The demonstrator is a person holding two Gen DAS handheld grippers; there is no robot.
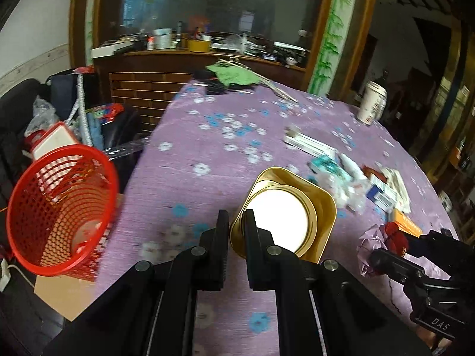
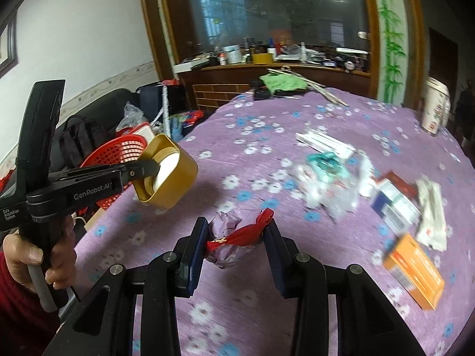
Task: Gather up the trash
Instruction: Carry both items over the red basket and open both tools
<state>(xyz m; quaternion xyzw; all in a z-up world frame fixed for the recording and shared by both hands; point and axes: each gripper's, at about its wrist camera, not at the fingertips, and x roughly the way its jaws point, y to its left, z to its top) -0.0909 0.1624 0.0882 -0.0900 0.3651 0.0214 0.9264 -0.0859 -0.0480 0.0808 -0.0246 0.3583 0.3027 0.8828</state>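
Red basket (image 1: 59, 207) sits L, off the desk (image 1: 207, 178) edge. L tool (image 1: 236, 222) pinches gold tin (image 1: 285, 216) by 1 thin wall, so it could slip mid-carry. R tool (image 2: 234, 234) clamps crumpled wrapper (image 2: 237, 237); loose paper may drop short of basket.

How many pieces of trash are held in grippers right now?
2. The gold tin is pinched by its wall in the left gripper; the crumpled wrapper sits clamped in the right gripper. Both are above the table.
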